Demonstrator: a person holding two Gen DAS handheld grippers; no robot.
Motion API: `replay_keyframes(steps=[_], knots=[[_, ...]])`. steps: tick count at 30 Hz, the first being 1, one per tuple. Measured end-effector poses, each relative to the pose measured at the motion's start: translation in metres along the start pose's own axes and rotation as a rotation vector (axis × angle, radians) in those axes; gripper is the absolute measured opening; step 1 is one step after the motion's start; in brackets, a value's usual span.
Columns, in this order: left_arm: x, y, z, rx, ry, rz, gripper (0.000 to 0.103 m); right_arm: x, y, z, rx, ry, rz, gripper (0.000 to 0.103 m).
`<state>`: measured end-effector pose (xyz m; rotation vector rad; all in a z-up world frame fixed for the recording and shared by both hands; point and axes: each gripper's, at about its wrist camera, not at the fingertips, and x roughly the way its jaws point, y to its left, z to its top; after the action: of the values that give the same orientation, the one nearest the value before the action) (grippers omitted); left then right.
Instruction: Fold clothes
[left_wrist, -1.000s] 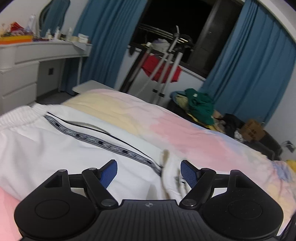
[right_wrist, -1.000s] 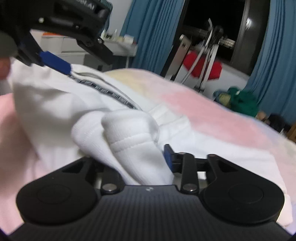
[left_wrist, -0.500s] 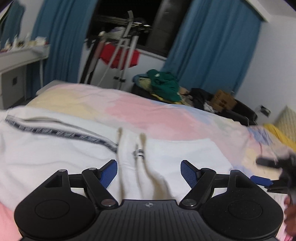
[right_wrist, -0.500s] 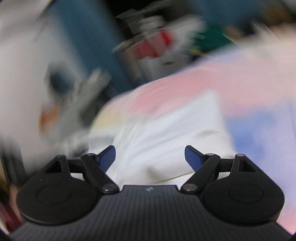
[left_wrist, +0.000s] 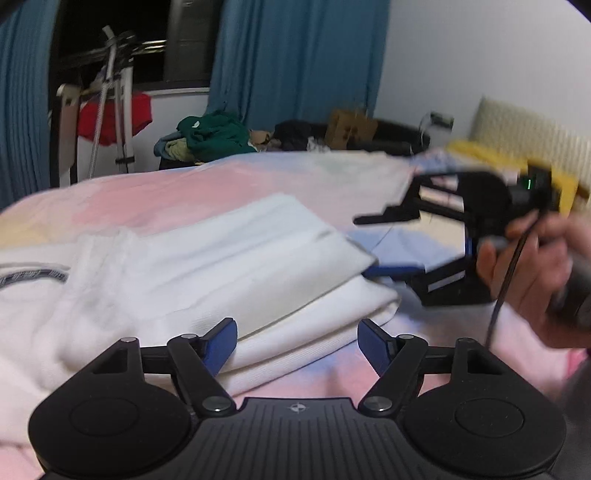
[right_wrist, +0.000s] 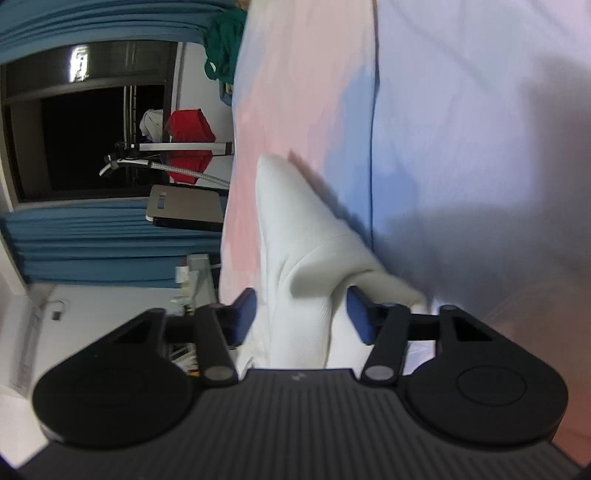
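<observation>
White garment (left_wrist: 229, 258) lies on the bed (left_wrist: 207, 184), doubled at its right end. Left gripper (left_wrist: 297, 343) is apart, empty. Right gripper (right_wrist: 301, 317) is apart w/ a fold between its pads, not pinching. Cloth looks soft, light; prob. best held at the thick hem.

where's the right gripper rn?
Left wrist view, far right: right gripper turned sideways at the white garment's folded end on the bed, jaws open around the fabric edge.
</observation>
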<state>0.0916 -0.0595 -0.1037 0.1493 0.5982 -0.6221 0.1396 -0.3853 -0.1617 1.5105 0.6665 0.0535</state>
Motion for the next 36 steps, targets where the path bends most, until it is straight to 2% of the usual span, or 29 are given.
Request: replay_keyframes(steps=[2,3,4,7,10,14,18,24,29,33,36], knots=[[0.019,-0.014,-0.002,0.015,0.009,-0.005,0.072,0.008,-0.003,0.006,0.021,-0.022,0.003,0.040],[0.028,-0.020,-0.005,0.019,0.011,-0.012,0.072,0.012,-0.003,0.011,0.032,-0.028,-0.001,0.034],[0.037,-0.027,-0.007,0.023,0.014,-0.016,0.072,0.014,-0.004,0.014,0.039,-0.032,-0.006,0.022],[0.061,-0.042,-0.009,0.026,0.000,-0.011,0.071,0.009,-0.006,0.011,0.027,-0.044,-0.018,0.014],[0.085,-0.055,-0.010,0.022,-0.024,0.003,0.071,-0.001,-0.002,0.006,0.012,-0.052,-0.001,0.010],[0.102,-0.057,-0.008,-0.057,-0.085,0.041,0.071,-0.018,-0.004,-0.003,0.002,-0.062,-0.001,0.008],[0.107,-0.063,-0.009,-0.035,-0.103,0.068,0.072,-0.031,-0.009,-0.007,-0.006,-0.070,-0.029,0.006],[0.103,-0.061,-0.008,-0.008,-0.102,0.061,0.071,-0.045,-0.015,-0.014,-0.043,-0.081,-0.052,0.004],[0.077,-0.063,-0.013,0.014,-0.093,0.059,0.070,-0.045,0.005,-0.014,-0.177,-0.103,-0.050,0.005],[0.056,-0.063,-0.017,0.029,-0.086,0.059,0.070,-0.056,0.029,-0.015,-0.348,-0.163,-0.065,0.006],[0.023,-0.048,-0.008,-0.012,-0.076,0.080,0.071,-0.054,0.049,-0.017,-0.491,-0.177,-0.063,0.006]])
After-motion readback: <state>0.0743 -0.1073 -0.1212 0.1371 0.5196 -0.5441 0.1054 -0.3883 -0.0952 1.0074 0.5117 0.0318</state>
